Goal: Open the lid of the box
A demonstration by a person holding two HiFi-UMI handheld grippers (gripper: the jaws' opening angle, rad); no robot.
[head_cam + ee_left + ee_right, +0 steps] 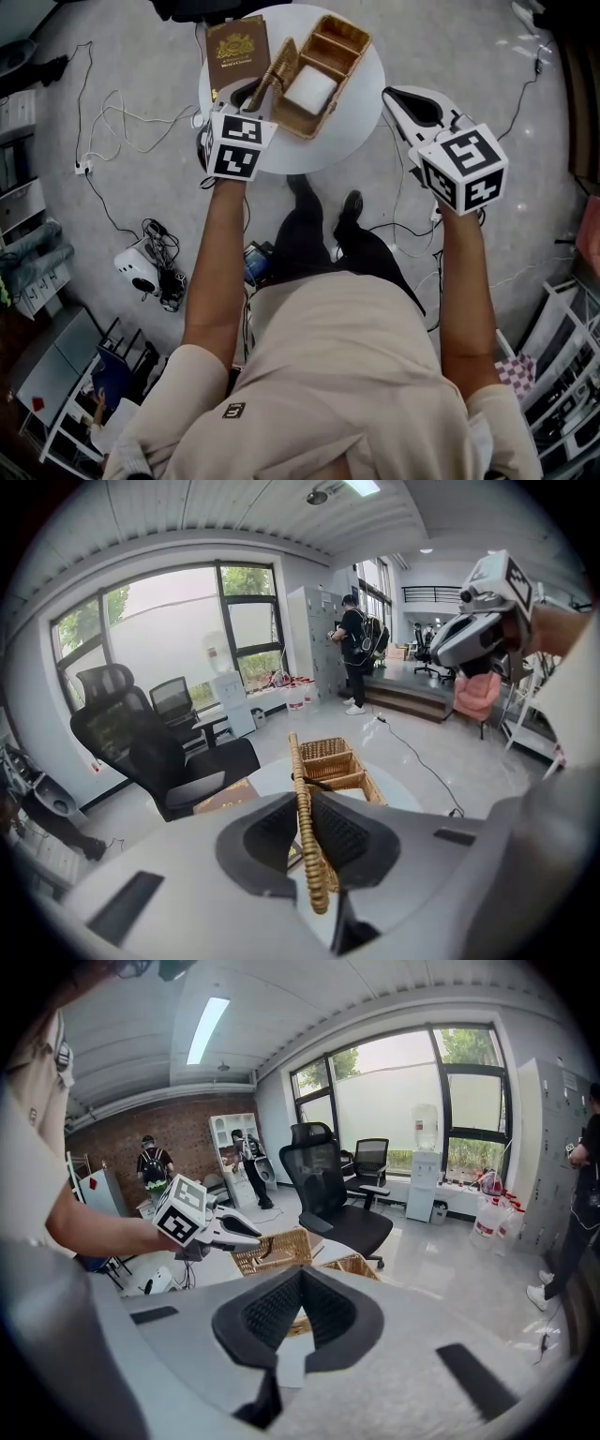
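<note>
A wicker box point(339, 49) with several compartments stands on the round white table point(366, 122). Its woven lid point(281, 66) is swung up on edge, nearly upright, over the box's left side. My left gripper point(258, 94) is shut on the lid's free edge. In the left gripper view the lid's braided rim point(303, 799) runs up between the pads point(339, 836). My right gripper point(403, 98) hovers off the table's right side, shut and empty. Its pads point(272, 1312) meet in the right gripper view. There the lid point(277, 1249) and my left gripper point(246, 1235) show ahead.
A brown book point(237, 42) lies on the table left of the box. A white block point(309, 91) sits in the box's near compartment. Cables and a small white device point(136, 267) lie on the floor. Office chairs point(328, 1194) stand past the table.
</note>
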